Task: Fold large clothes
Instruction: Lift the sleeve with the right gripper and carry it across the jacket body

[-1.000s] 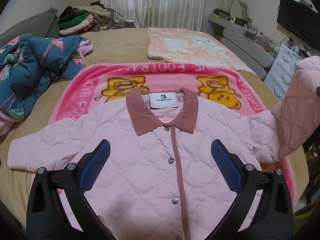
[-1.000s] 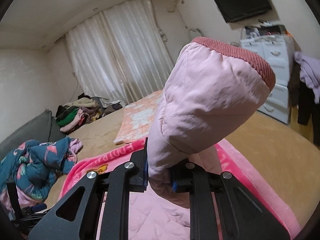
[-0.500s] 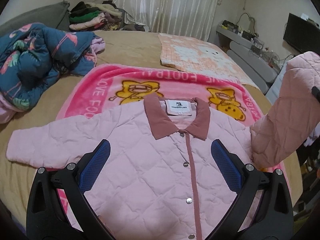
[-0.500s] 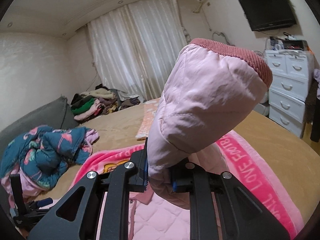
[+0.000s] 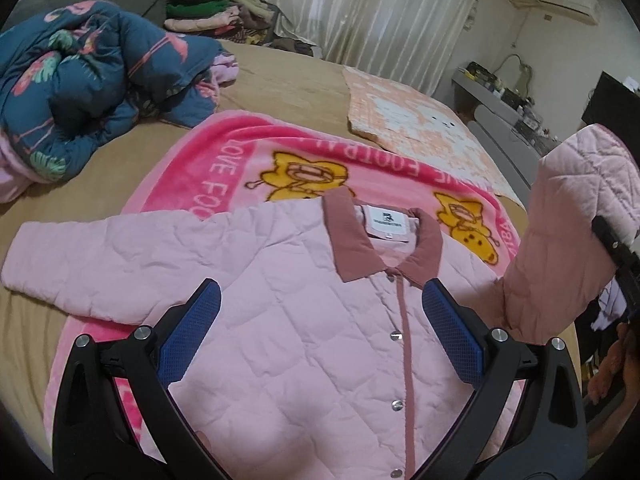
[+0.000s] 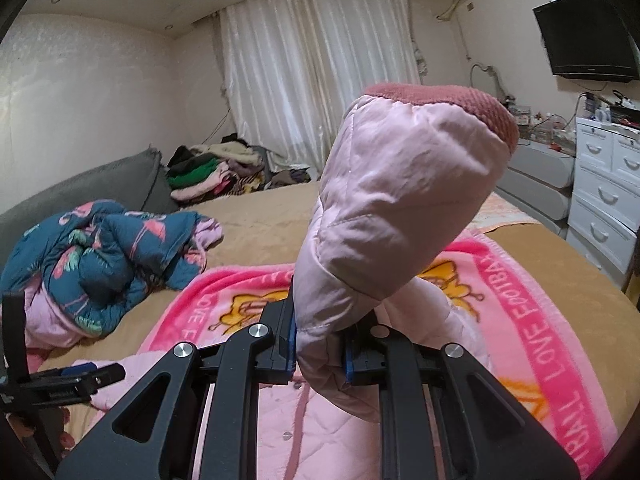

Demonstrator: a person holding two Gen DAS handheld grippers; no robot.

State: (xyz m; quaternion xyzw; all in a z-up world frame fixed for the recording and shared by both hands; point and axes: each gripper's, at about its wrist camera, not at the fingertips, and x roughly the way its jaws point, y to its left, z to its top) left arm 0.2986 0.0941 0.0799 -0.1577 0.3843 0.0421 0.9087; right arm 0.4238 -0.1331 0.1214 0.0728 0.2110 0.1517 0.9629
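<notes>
Bedroom bed: the pink quilted jacket (image 5: 304, 320) lies front-up on a pink blanket (image 5: 240, 160). Right gripper (image 6: 320, 354) pinches the raised sleeve (image 6: 400, 200); lay it straight across the chest. Left gripper (image 5: 320, 340) hovers, fingers spread.

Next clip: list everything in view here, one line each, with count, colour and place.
jacket: one, pink, flat on blanket, buttoned
sleeve: one, pink, lifted upright
blanket: one, hot pink, on bed
bed: one, tan
quilt: one, teal floral, bunched on bed's far side
mat: one, peach, far end
clothes pile: mixed, by curtain
curtain: white
drawers: white
TV: black, on wall
left gripper: open, over jacket
right gripper: shut on sleeve
</notes>
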